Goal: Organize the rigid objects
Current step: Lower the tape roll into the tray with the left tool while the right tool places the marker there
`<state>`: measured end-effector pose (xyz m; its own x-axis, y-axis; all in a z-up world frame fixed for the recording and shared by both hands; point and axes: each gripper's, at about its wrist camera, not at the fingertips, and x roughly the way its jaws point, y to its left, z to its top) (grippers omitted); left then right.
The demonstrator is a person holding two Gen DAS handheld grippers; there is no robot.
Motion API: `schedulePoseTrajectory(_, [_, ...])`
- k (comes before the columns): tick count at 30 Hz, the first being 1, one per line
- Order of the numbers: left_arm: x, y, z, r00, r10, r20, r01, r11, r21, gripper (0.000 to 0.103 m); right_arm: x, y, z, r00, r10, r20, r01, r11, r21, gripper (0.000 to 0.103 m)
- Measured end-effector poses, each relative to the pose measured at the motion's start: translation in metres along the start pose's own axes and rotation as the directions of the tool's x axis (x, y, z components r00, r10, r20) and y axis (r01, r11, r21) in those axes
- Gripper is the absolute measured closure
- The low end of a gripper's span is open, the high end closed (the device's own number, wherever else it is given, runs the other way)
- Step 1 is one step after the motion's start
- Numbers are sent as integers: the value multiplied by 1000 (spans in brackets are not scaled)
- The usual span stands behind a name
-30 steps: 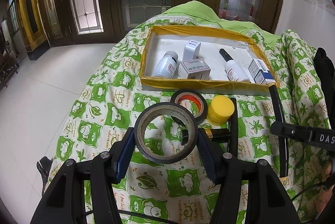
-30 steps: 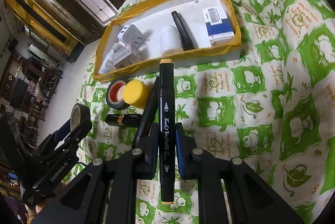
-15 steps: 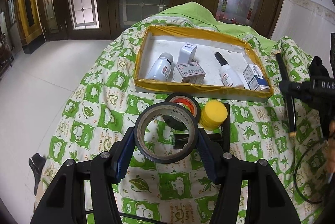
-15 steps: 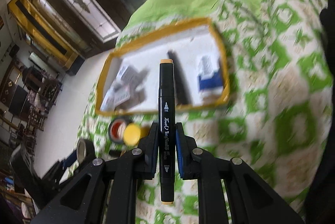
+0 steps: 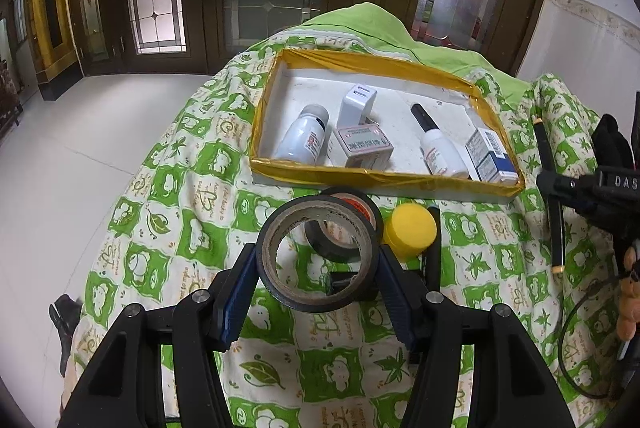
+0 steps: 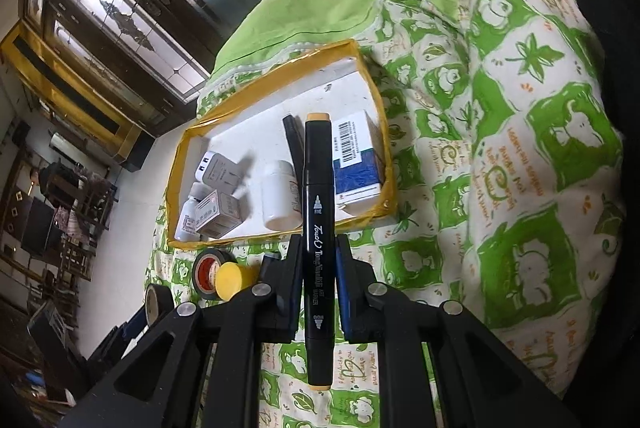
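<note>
the marker (image 6: 318, 260) is pinched tight in the right gripper (image 6: 318, 268), aimed at the tray (image 6: 280, 228); the left gripper (image 5: 316, 292) squeezes a tape roll (image 5: 318, 260), ready for dropping in.

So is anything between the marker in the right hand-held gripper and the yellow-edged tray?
Nothing visible blocks it. The marker, clamped in the right hand-held gripper, hangs above the tray, pointing between the white bottle and the blue box.

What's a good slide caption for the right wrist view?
Right tongs grip a black art marker, held above the yellow-rimmed tray of small boxes and bottles on a green patterned cloth.
</note>
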<state>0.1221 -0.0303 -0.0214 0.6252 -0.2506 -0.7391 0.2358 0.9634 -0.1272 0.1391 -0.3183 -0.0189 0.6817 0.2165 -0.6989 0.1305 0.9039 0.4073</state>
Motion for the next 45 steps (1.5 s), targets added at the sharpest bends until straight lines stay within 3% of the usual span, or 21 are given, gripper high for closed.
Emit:
schedulePoseTrajectory(16, [21, -3, 52, 1000, -21, 2, 21, 1000, 23, 41, 15, 15, 5, 1000, 24, -14, -24, 1000, -12, 89])
schedulePoseTrajectory(22, [30, 15, 74, 998, -52, -19, 51, 998, -46, 41, 24, 24, 7, 999, 33, -24, -34, 999, -29, 89])
schedulePoseTrajectory(29, [36, 24, 96, 1000, -16, -17, 16, 999, -48, 41, 38, 45, 12, 998, 46, -33, -48, 997, -67, 89])
schedulePoseTrajectory(35, [40, 15, 111, 1000, 28, -1, -28, 999, 17, 41, 51, 63, 16, 998, 51, -43, -56, 993, -107, 89])
schedulePoseTrajectory(45, [60, 6, 128, 999, 36, -15, -35, 998, 60, 41, 72, 80, 34, 996, 75, -57, -82, 988, -128, 89])
